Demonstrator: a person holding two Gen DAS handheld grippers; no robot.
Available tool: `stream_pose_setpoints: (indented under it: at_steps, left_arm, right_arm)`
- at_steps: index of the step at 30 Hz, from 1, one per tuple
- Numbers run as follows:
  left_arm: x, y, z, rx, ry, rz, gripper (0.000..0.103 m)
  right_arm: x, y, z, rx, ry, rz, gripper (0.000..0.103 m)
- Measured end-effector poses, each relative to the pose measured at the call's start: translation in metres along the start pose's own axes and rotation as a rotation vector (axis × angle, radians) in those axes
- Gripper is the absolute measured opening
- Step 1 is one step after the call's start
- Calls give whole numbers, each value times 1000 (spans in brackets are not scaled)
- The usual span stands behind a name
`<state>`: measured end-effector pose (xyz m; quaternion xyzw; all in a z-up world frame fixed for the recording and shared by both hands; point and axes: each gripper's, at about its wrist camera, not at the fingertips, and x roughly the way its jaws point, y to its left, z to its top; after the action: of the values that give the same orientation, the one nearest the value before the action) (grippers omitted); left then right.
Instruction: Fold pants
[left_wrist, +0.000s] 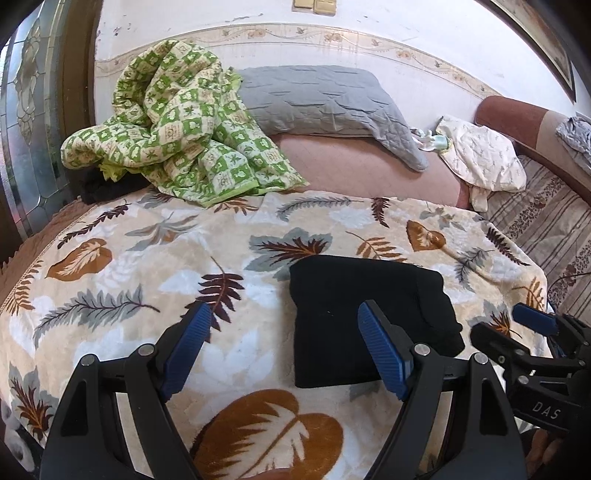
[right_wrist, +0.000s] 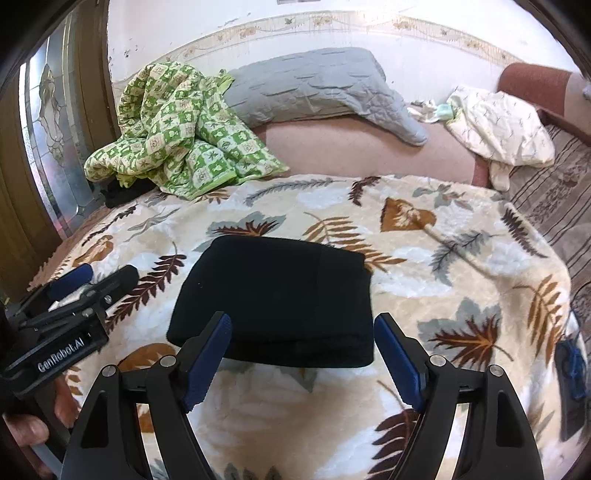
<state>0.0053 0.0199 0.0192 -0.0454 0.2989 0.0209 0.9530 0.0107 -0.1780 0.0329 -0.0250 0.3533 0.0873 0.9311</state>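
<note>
The black pants (left_wrist: 369, 317) lie folded into a compact rectangle on the leaf-patterned blanket (left_wrist: 147, 266); they also show in the right wrist view (right_wrist: 280, 295). My left gripper (left_wrist: 284, 314) is open and empty, held just above the blanket, with its right finger over the pants' near left edge. My right gripper (right_wrist: 303, 321) is open and empty, its fingers straddling the pants' near edge from above. The right gripper also shows at the right of the left wrist view (left_wrist: 535, 325), and the left gripper at the left of the right wrist view (right_wrist: 92, 277).
A green checked quilt (left_wrist: 184, 147) is bunched at the back left. A grey pillow (left_wrist: 325, 99) lies against the wall. A white patterned cloth (left_wrist: 484, 155) lies at the back right. A dark garment (right_wrist: 125, 192) sits under the quilt. A glass door (left_wrist: 26, 122) stands on the left.
</note>
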Motion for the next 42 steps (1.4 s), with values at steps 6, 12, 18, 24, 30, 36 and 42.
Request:
stream_pose_setpoints:
  at_steps: [6,12,18,24,30,36,42]
  left_arm:
    - [5,2,0,-15,6,10,83]
    - [7,-4,0,-2,5,6,83]
    - [9,-8,0,13,7,4,83]
    - [8,-11,0,32,-4,7,83]
    - [7,-13,0,42,1,5,83]
    - [4,-15,0,55,-9,2,83]
    - [5,-16,0,58,-6,0,83]
  right_arm:
    - [-4,-1,1,-40,-22,-42,82]
    - [1,-6,0,-29,-8,-35,82]
    - [4,-7,-2,-25,1,-39,82]
    - [6,-7,-2,-22,2,-37,82]
    - [5,-7,-4,-14,-11,-29,83]
    - [5,-7,-5,-12,-5,-25,84]
    - [5,-10,-6,5,-4,-14,84]
